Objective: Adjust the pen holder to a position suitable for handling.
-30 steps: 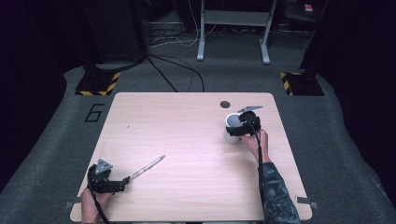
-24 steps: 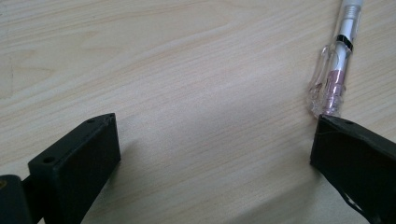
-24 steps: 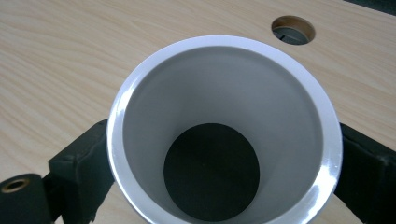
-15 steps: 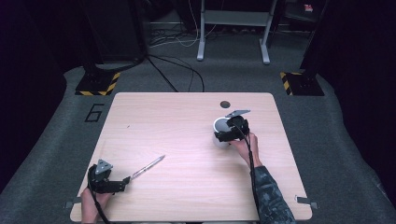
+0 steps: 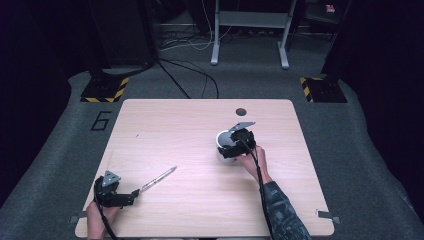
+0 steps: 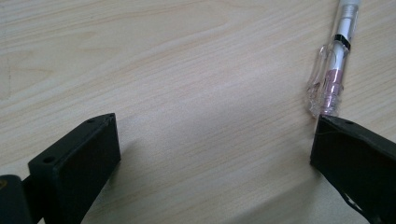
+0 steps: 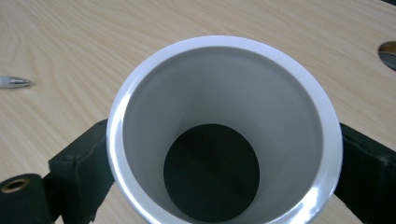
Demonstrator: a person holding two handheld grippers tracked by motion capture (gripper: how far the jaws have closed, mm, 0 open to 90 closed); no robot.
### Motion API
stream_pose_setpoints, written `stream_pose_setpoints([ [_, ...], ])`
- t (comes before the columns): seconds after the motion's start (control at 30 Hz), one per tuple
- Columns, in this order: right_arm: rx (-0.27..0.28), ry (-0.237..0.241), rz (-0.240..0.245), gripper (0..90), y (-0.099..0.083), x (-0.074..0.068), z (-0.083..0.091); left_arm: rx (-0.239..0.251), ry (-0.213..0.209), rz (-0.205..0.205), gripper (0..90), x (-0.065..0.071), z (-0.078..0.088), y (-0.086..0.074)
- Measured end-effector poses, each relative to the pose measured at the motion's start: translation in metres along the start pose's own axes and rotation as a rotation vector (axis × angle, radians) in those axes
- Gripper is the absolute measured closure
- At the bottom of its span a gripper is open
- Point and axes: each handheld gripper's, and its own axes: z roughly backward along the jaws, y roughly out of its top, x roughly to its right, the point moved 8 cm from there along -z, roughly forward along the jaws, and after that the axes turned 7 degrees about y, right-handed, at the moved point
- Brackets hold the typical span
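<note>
A white cup [image 5: 223, 141] with a dark bottom sits right of the table's middle, held by my right gripper [image 5: 234, 145]. In the right gripper view the cup [image 7: 224, 130] stands between the two black jaws, which press its sides. A clear pen [image 5: 159, 178] with a silver tip lies slanted on the wood at the front left. My left gripper [image 5: 129, 196] rests near the front-left corner, open, just short of the pen's back end. In the left gripper view the pen [image 6: 334, 60] lies above the right jaw, and bare wood lies between the jaws.
The light wooden table [image 5: 190, 125] has a round cable hole [image 5: 241, 111] near its far edge. Beyond it, grey floor carries cables, a metal stand and yellow-black striped bases. A "6" marks the floor at the left.
My right gripper has carried the white cup leftward and toward the table's front, nearer the middle. The left gripper and the pen have stayed put.
</note>
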Motion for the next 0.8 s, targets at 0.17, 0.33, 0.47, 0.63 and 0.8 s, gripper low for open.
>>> stream_pose_setpoints([
  [0.17,-0.014,0.022,0.015,5.9,0.001,-0.013,-0.003,-0.001,-0.001,-0.001,1.4,0.000,0.000,0.000],
  [0.33,-0.011,0.037,0.021,5.9,0.003,-0.023,-0.006,-0.001,0.000,-0.001,1.4,0.000,0.000,0.000],
  [0.47,-0.015,0.043,0.032,5.8,0.002,-0.030,-0.007,-0.001,0.000,-0.001,1.4,0.000,0.000,0.000],
  [0.63,-0.009,0.052,0.047,5.8,0.003,-0.038,-0.008,-0.001,-0.001,-0.001,1.4,0.000,0.000,0.000],
  [0.8,-0.003,0.064,0.054,5.7,0.003,-0.045,-0.010,-0.001,-0.001,-0.001,1.4,0.000,0.000,0.000],
])
